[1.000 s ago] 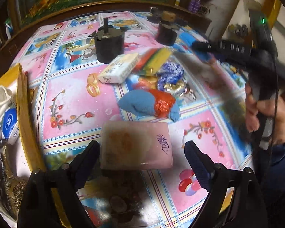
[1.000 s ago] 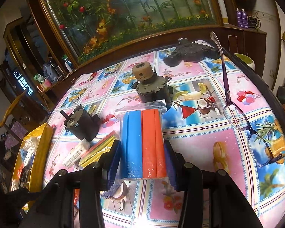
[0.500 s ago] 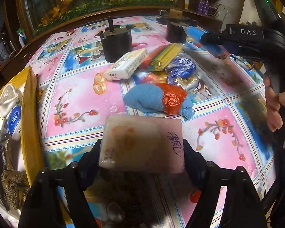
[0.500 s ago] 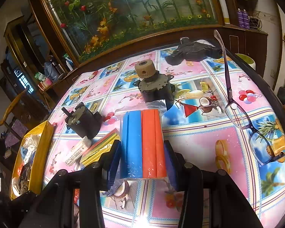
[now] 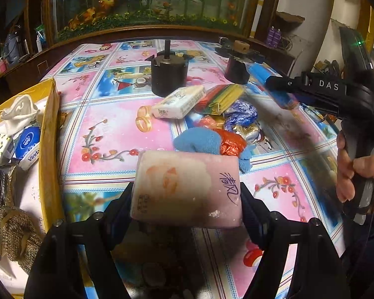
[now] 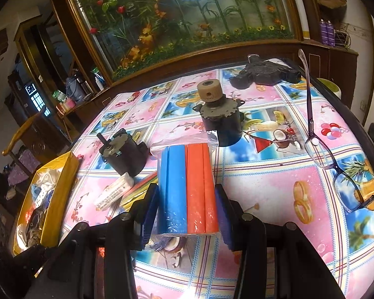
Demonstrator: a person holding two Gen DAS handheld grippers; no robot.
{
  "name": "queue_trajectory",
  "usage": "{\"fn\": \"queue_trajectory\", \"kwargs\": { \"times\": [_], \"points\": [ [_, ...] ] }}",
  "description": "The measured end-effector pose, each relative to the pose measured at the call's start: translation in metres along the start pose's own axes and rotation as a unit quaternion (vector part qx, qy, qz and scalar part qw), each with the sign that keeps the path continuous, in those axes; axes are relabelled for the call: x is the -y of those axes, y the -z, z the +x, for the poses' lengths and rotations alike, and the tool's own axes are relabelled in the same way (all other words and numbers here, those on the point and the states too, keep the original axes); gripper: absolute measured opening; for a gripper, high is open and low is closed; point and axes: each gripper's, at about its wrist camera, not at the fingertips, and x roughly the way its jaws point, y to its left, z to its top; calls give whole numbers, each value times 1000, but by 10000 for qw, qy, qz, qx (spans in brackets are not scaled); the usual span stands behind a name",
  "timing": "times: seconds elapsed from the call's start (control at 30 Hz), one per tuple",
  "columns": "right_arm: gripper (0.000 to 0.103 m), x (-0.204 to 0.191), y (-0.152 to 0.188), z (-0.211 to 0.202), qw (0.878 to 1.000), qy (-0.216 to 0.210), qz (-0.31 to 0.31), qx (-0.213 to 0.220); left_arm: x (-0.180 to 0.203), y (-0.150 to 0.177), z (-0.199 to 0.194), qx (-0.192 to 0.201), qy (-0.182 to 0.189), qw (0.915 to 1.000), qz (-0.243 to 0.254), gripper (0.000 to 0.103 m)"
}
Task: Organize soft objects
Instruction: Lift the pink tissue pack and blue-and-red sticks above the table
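The left gripper [image 5: 187, 194], jaws just closed, clamps a pink tissue pack [image 5: 187, 189] crosswise, with the yellow box [image 5: 48, 134] to its left. The right gripper [image 6: 187, 199] grips a blue-and-orange sponge pack [image 6: 187, 189], its long axis pointing ahead, farther from the box.

Tissue pack [image 5: 187, 189] sits between left jaws, above the worktop [image 5: 112, 134]; towel [image 5: 199, 140] and wrappers [image 5: 239, 117] just behind it. Box [image 5: 47, 134] at worktop's left edge. Motor [image 5: 168, 74] behind soap [image 5: 179, 102]; glasses [image 6: 334, 159] far right.
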Motion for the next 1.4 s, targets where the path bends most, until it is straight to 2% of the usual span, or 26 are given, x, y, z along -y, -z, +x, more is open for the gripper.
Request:
{"fn": "queue_trajectory", "kwargs": {
  "times": [1.4],
  "points": [
    [48,-23,13,-5,9988,-327,-358,109,-1,0,-1,26,34,10000,-15,77]
  ]
}}
